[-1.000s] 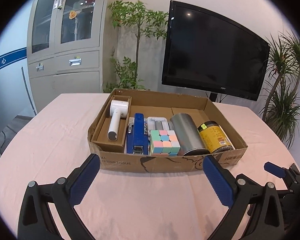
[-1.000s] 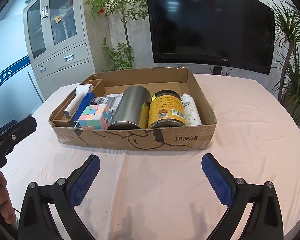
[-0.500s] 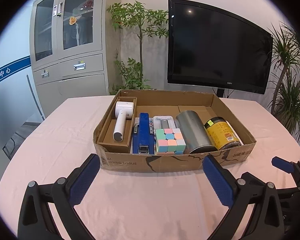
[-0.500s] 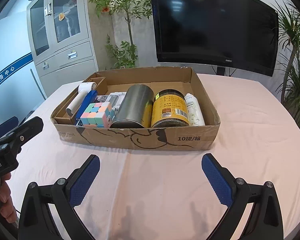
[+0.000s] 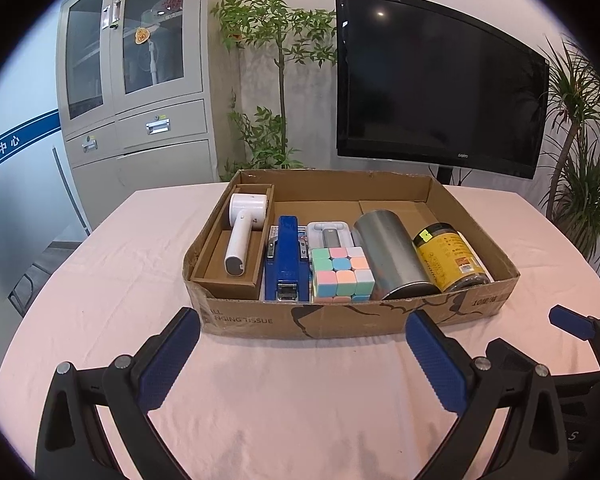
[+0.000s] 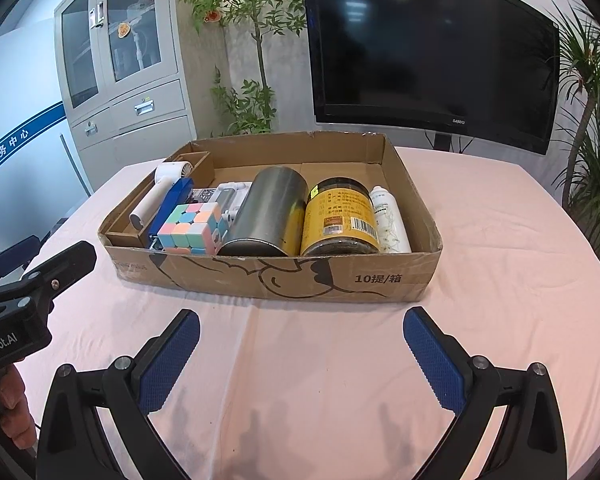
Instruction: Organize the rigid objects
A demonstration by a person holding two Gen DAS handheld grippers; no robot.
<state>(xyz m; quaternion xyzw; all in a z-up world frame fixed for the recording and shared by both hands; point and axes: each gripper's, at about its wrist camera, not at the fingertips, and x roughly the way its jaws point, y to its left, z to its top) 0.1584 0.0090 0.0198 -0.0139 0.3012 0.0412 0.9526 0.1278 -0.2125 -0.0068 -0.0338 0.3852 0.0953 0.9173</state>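
Both grippers, left gripper (image 5: 302, 354) and right gripper (image 6: 300, 350), hover low in frame with fingers spread, empty, over the pink counter (image 6: 320, 360). Centre frame, a cardboard box (image 6: 284, 276) holds a cube (image 6: 190, 226), stapler (image 5: 286, 256), steel can (image 6: 270, 210), yellow jar (image 6: 340, 216), a white bottle (image 6: 388, 218) largely hidden in the left view, and a fan (image 5: 244, 228) in its own compartment.

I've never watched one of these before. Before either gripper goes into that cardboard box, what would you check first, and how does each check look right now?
1. Left gripper open and empty: ok.
2. Right gripper open and empty: ok.
3. Both grippers short of the box, over bare tablecloth: ok.
4. Items lying steady: steel can, yellow jar and white bottle lie on their sides, packed side by side: ok.
5. Room to grip the cube: wedged between stapler and steel can: not ok.
6. Which item goes next: cannot tell.
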